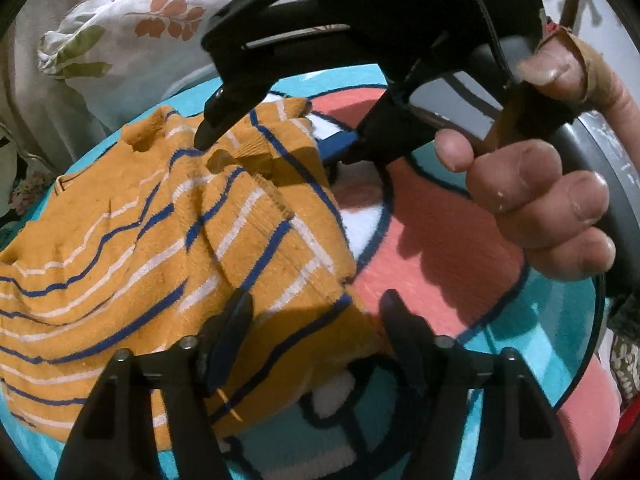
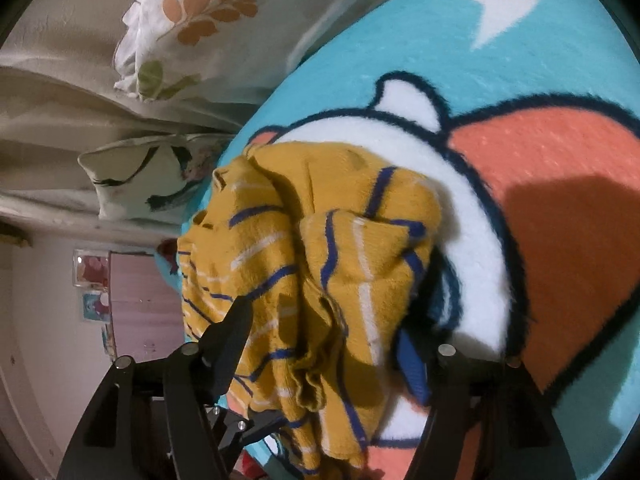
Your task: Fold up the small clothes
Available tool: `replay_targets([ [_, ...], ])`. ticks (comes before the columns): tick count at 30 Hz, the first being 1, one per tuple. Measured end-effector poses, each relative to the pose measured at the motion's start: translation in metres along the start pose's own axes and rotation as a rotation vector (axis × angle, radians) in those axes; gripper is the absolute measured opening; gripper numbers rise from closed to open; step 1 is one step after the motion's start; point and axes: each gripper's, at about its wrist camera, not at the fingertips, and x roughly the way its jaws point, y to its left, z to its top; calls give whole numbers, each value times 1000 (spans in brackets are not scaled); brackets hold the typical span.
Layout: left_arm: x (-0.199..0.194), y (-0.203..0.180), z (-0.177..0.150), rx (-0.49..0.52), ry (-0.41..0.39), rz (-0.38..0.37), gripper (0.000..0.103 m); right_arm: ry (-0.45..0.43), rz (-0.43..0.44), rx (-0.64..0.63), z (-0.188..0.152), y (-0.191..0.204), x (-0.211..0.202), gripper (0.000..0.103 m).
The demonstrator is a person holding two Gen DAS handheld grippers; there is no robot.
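Two grippers, one little sweater, quick rundown from my end:

Sweater: mustard knit sweater (image 1: 132, 216) with blue and white stripes, lying rumpled on the fleece blanket (image 1: 432, 240), partly bunched over itself, nowhere near flat.

Blanket: turquoise with a big cartoon print in coral and white with dark outlines, spread over the bed.

Left gripper (image 1: 316, 312): my jaws sit about halfway open, right over the sweater's near edge. One finger is over the knit, the other over bare coral blanket. Pads aren't pressing anything, so nothing held.

Right gripper (image 2: 332, 320): jaws spread wide, with the bunched-up sweater lying between the fingers. Doesn't look like either pad is squeezing the cloth. The far finger is partly hidden behind a fold, honestly a bit blurry there.

Cross view: from the left wrist I can see my right gripper coming in from the top, its tips down at the sweater's far side near the neck area.

Hand (image 1: 560, 208): my fingers wrapped around the right gripper's handle.

Background: leaf-print pillow (image 1: 120, 36) just past the blanket, cream sheets beside it.
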Motion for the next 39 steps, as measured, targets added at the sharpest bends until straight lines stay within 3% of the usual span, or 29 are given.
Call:
replay_targets([
  [2, 0, -1, 5, -12, 4, 28, 28, -4, -29, -24, 0, 6, 3, 72],
  [4, -3, 2, 9, -38, 18, 21, 15, 3, -81, -55, -2, 13, 7, 46],
  [5, -5, 6, 10, -57, 24, -1, 13, 31, -85, -44, -3, 13, 14, 24],
  [11, -38, 38, 13, -162, -13, -105, 10, -38, -88, 19, -5, 33, 1, 22],
  [18, -103, 120, 4, -309, -129, -214, 10, -85, -65, -48, -3, 131, 9, 20],
  [22, -129, 193, -17, -439, -162, -251, 10, -58, -94, -119, 3, 197, 55, 19],
  [29, -122, 322, -74, -671, -122, -282, 10, 18, -154, -148, 14, 254, 162, 17],
  [33, -119, 360, -100, -737, -101, -279, 7, 54, -207, -131, 18, 262, 213, 17],
  [39, -112, 394, -127, -775, -72, -294, 5, 92, -264, -172, 17, 279, 255, 15],
])
